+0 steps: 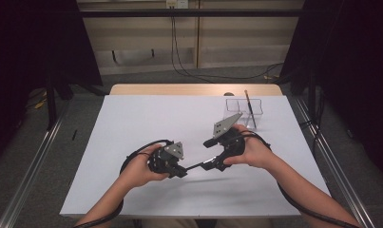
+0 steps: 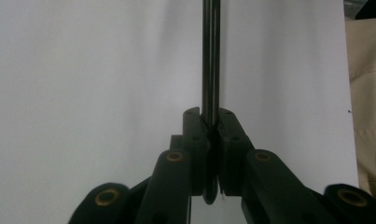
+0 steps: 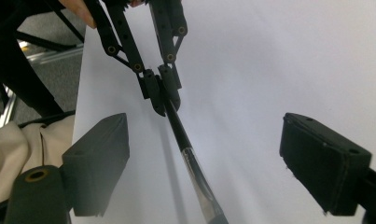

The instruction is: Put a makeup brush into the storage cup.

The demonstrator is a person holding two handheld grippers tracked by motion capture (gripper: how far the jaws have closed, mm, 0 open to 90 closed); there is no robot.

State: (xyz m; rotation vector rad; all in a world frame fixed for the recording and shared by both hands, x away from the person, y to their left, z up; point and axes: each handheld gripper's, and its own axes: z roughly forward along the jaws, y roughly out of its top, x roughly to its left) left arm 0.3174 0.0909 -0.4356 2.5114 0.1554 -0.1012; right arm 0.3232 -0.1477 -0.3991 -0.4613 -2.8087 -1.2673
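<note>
- The white tabletop (image 1: 132,123) carries a clear container (image 1: 244,108) near its far right corner, with one dark stick (image 1: 249,107) standing in it.
- The left gripper (image 1: 179,172) sits toward the near edge, left of centre; its jaws are clamped shut on one end of a thin black pen (image 1: 195,166).
- The right gripper (image 1: 213,153) is just right of it, jaws spread wide and pressing on nothing.
- The pen's long axis runs from the left jaws straight into the gap between the right jaws (image 3: 195,172), so the right gripper is best placed to take it.
</note>
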